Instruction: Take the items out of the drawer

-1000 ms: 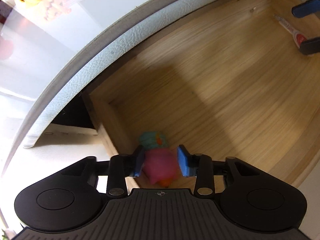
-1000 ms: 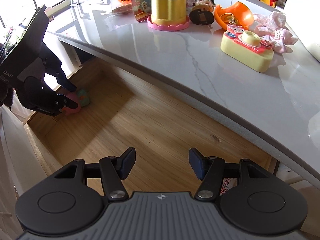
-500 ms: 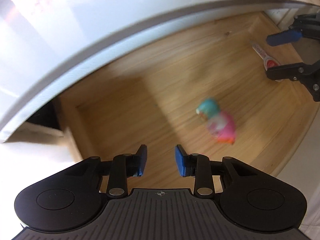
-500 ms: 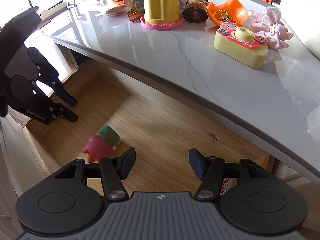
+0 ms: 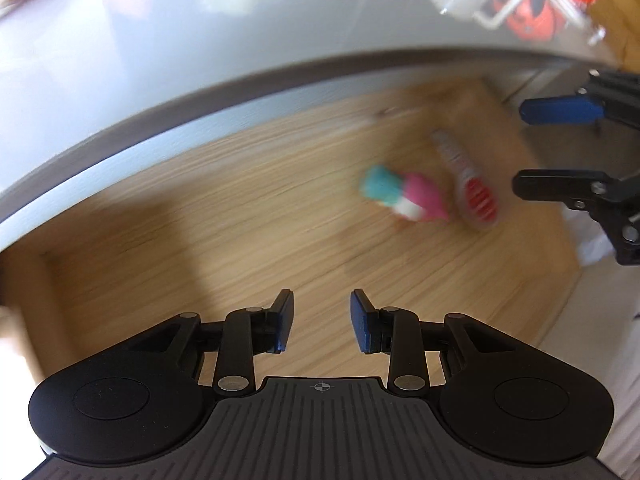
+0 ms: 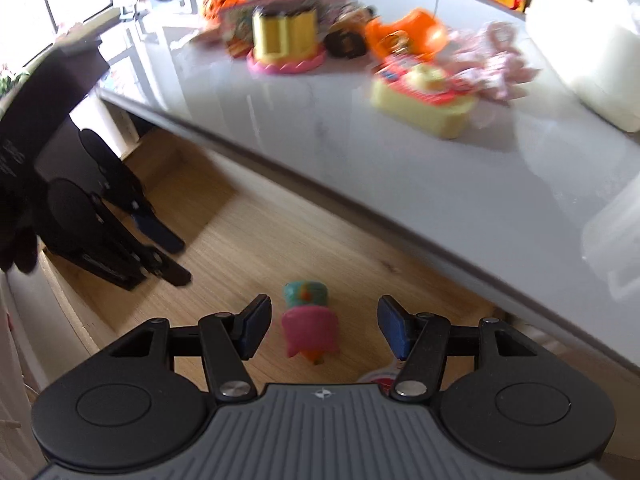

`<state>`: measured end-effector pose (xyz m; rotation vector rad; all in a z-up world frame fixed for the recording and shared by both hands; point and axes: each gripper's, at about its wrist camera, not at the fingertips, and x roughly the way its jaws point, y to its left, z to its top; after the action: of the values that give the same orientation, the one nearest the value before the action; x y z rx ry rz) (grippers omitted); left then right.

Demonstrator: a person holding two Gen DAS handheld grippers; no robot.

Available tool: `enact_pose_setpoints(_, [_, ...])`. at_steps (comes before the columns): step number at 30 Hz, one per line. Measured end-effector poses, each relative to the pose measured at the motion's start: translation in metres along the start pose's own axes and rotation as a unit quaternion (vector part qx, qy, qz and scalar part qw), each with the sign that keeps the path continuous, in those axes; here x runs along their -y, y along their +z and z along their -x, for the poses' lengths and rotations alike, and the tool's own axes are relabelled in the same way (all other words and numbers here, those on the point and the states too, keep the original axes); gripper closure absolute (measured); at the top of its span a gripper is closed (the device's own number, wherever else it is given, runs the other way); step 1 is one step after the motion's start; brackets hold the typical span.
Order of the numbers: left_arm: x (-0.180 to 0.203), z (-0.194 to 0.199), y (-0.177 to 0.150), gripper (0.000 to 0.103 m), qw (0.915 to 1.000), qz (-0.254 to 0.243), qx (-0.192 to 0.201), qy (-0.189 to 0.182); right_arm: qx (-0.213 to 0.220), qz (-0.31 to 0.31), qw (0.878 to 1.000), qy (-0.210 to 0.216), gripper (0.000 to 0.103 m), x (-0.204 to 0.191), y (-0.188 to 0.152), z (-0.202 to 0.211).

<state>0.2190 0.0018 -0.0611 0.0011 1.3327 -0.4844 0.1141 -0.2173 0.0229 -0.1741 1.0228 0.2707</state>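
A small toy with a pink body and teal top [image 6: 310, 322] lies on the wooden drawer floor [image 6: 280, 240], seen between the fingers of my right gripper [image 6: 324, 306]. Those jaws stand open and the pads do not touch the toy. In the left wrist view the same toy [image 5: 404, 196] is blurred, beside a white tube with a red label [image 5: 468, 184]. My left gripper [image 5: 322, 312] hangs open over bare drawer floor [image 5: 200, 220], with nothing between its fingers. It also shows at the drawer's left end [image 6: 160, 252].
A grey stone countertop [image 6: 360, 140] overhangs the back of the drawer. Several toys stand on it, among them a yellow and pink one [image 6: 286, 40] and a pale yellow one [image 6: 424, 104]. Wooden drawer walls close in the left end [image 6: 80, 320].
The toy left the left gripper's jaws in the drawer's left corner and slid across the floor to the right gripper and the tube. The left jaws narrowed, and that gripper swung right.
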Motion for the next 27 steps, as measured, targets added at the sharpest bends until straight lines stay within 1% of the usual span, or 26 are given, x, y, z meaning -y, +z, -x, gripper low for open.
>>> enact_pose_setpoints(2, [0.012, -0.007, 0.008, 0.069, 0.9996, 0.013, 0.009, -0.024, 0.009, -0.001, 1.0, -0.017, 0.044, 0.016, -0.007, 0.018])
enact_pose_setpoints(3, [0.018, -0.011, 0.012, 0.069, 0.9991, 0.022, 0.015, -0.034, 0.014, -0.001, 0.999, -0.032, 0.043, 0.025, -0.012, 0.026])
enact_pose_setpoints(5, [0.033, -0.016, 0.02, 0.069, 0.9977, 0.027, 0.044, -0.045, 0.022, -0.014, 0.998, -0.065, 0.042, 0.044, -0.02, 0.039])
enact_pose_setpoints(6, [0.04, -0.019, 0.024, 0.069, 0.9971, 0.021, 0.056, -0.047, 0.026, -0.032, 0.996, -0.079, 0.042, 0.054, -0.024, 0.044])
enact_pose_setpoints(7, [0.047, -0.02, 0.027, 0.069, 0.9969, 0.014, 0.062, -0.046, 0.032, -0.07, 0.994, -0.08, 0.042, 0.068, -0.024, 0.049])
enact_pose_setpoints(9, [0.059, -0.017, 0.032, 0.069, 0.9948, 0.005, 0.096, -0.035, 0.047, -0.131, 0.99, -0.038, 0.04, 0.084, -0.03, 0.052])
enact_pose_setpoints(10, [0.063, -0.017, 0.033, 0.069, 0.9937, -0.001, 0.108, -0.03, 0.05, -0.141, 0.988, -0.028, 0.039, 0.086, -0.032, 0.051])
enact_pose_setpoints(11, [0.067, -0.017, 0.034, 0.069, 0.993, -0.012, 0.115, -0.026, 0.049, -0.138, 0.989, -0.028, 0.039, 0.085, -0.033, 0.05])
enact_pose_setpoints(13, [0.071, -0.012, 0.036, 0.069, 0.9927, -0.033, 0.115, -0.013, 0.04, -0.119, 0.991, -0.042, 0.039, 0.083, -0.032, 0.051])
enact_pose_setpoints(16, [0.072, -0.018, 0.037, 0.069, 0.9932, -0.037, 0.11, 0.007, 0.037, -0.095, 0.994, -0.041, 0.039, 0.071, -0.031, 0.046])
enact_pose_setpoints(18, [0.074, -0.025, 0.039, 0.069, 0.9925, -0.04, 0.114, 0.02, 0.039, -0.083, 0.995, -0.044, 0.039, 0.066, -0.029, 0.046])
enact_pose_setpoints(21, [0.079, -0.034, 0.042, 0.069, 0.9897, -0.061, 0.122, 0.044, 0.037, -0.072, 0.996, -0.046, 0.039, 0.064, -0.029, 0.048])
enact_pose_setpoints(27, [0.085, -0.045, 0.045, 0.069, 0.9888, -0.078, 0.121, 0.037, 0.028, -0.08, 0.995, -0.054, 0.039, 0.068, -0.036, 0.043])
